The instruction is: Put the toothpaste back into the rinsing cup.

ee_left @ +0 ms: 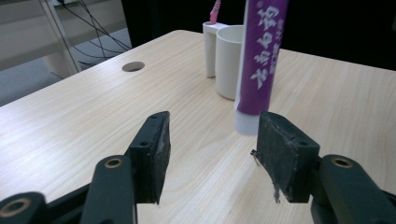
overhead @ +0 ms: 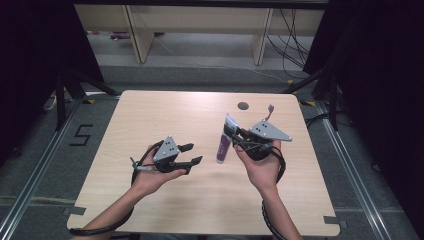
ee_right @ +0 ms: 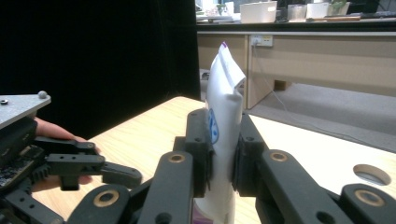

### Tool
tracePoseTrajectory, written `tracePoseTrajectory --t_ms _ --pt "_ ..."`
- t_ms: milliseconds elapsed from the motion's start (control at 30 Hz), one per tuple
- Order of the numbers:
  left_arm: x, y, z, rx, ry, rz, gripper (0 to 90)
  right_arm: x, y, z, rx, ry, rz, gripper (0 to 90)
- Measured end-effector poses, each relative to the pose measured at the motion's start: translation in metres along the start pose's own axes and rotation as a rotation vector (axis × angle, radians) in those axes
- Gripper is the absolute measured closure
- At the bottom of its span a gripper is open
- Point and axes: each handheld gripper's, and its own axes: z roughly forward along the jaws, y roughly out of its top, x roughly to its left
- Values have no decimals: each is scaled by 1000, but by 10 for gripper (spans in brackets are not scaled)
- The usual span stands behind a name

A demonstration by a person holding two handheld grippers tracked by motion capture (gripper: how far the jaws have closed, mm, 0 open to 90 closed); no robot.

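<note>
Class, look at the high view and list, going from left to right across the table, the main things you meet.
Left hand-held gripper, jaws open with nothing between them → purple and white tube, held upright off the table → right hand-held gripper, shut on the tube.
</note>
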Motion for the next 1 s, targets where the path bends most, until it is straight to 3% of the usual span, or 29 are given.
tracePoseTrajectory --t_ms 400,433,467,600,667,700,867,1000 --pt "16 -25 -22 7 81 -31 434 -10 6 -7 -8 -32 -14 800" --pt "17 -27 -24 7 86 -36 434 -12 7 -8 -15 -43 -35 800" --pt "19 -30 -26 0 93 -46 433 -11 7 -8 -11 -42 -14 800" --pt "25 -39 -33 -18 119 -77 431 -14 9 -10 -10 -50 -12 800" --pt "28 -43 -37 -15 141 -89 430 -16 10 -11 -22 -62 -33 800" --pt "29 -45 -38 -13 144 -90 428 -16 11 -12 -14 -59 -12 799" --pt "36 -56 -45 -29 186 -127 424 -19 14 -15 -25 -73 -14 800" --pt "38 -65 -47 -54 203 -132 421 -22 16 -17 -34 -78 -21 800"
